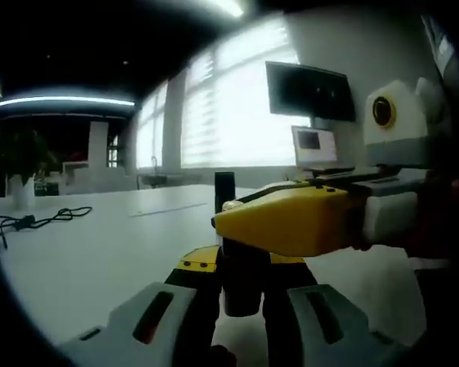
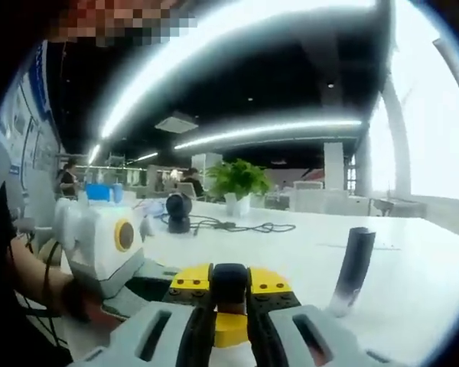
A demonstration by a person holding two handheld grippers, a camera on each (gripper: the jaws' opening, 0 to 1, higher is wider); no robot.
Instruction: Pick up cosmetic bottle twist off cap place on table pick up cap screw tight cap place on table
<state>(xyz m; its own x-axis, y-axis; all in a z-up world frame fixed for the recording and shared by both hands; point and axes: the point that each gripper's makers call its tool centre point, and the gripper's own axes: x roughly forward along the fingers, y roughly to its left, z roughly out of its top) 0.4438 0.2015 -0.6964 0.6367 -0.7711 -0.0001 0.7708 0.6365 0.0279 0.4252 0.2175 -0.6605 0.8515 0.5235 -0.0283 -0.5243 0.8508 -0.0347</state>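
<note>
The left gripper (image 1: pixel 241 306) clamped the upright cosmetic bottle (image 1: pixel 243 279) while the right gripper (image 2: pixel 229 321) (coming from the side) pinched its cap (image 2: pixel 229 284) crosswise.

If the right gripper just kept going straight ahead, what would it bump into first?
The right gripper already holds a dark cap between its fingers; beyond lies bare white table, then probably the potted plant. Depth is unclear.

jaws gripping black cap (image 2: pixel 230 281), white table (image 2: pixel 413 290)
</note>
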